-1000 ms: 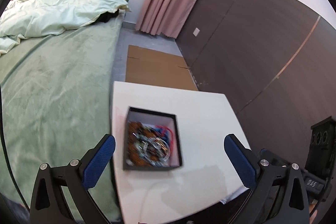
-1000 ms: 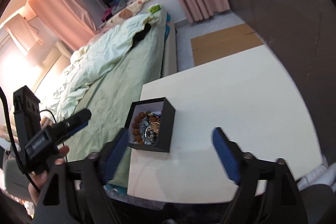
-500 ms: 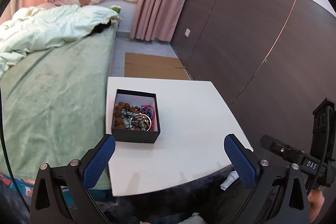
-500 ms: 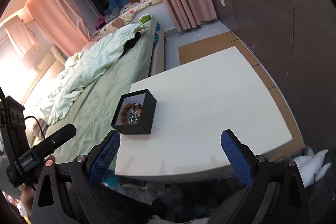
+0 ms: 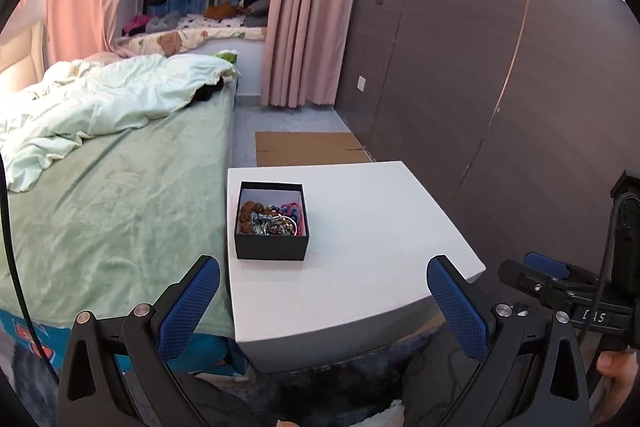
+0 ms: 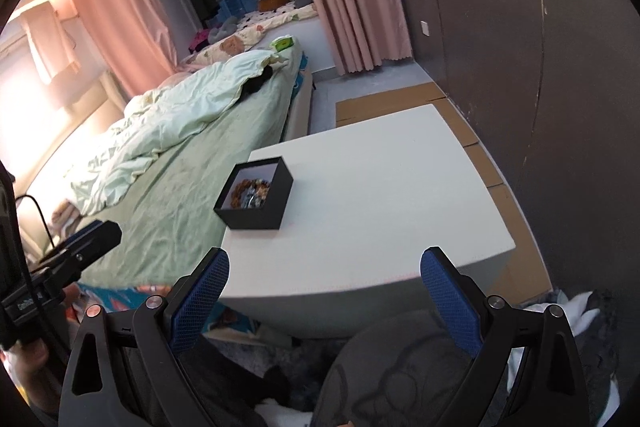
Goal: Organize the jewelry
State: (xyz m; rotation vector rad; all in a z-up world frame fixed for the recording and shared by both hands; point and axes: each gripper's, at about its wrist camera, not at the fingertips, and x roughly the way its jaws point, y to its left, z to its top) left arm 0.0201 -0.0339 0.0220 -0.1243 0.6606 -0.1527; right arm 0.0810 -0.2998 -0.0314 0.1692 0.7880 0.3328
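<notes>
Beyond both grippers' wide-apart jaws (nothing held) sits the jewelry box (image 5: 272, 225) (image 6: 254, 193).

A small black box (image 5: 272, 223) sits upright on the white table (image 5: 360, 227), lid off, close to the table edge that runs along the bed. Its inside walls are pale. A tangled heap of jewelry (image 5: 268, 219) fills the bottom: brown wooden beads on the side nearest the bed, grey and bluish beads and a silvery ring-shaped piece in the middle, red and pink strands on the far side from the bed. Nothing spills over the rim, and individual pieces are hard to separate.
</notes>
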